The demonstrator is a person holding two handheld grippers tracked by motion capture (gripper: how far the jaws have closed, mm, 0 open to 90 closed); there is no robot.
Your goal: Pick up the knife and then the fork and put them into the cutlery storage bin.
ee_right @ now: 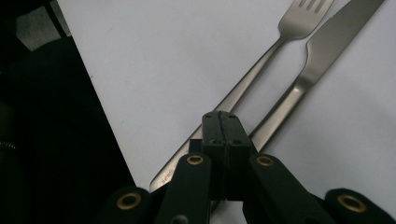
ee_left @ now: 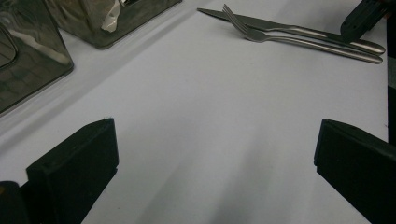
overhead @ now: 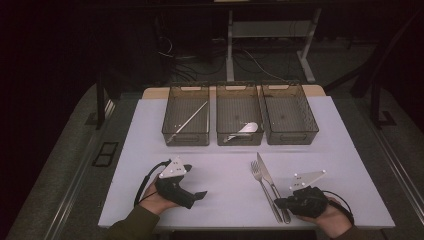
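Sorting cutlery into the three bins looks like the work in hand, and going from the left, the left gripper (overhead: 196,196) is resting low over the near-left part of the white counter (overhead: 225,185), its fingers (ee_left: 77,163) standing wide with nothing between them. It is taking no part for now and is best kept parked there, clear of the middle.

Farther right, the fork (overhead: 265,192) and the knife (overhead: 269,181) are lying side by side on the near-right part of the counter, touching or nearly so along their handles. Both long axes are running near to far: tines and blade tip are pointing toward the far bins, handle ends toward the person, and the knife is leaning slightly so its tip sits a little left of its handle.

At the right, the right gripper (overhead: 280,203) is sitting at the handle ends with its fingers (ee_right: 223,140) pressed fully together, over the fork handle rather than around it. I cannot tell whether they are touching the metal. To do this step well, I judge the fingers need opening first, then straddling one handle crosswise, so that the neighbour is not dragged along.
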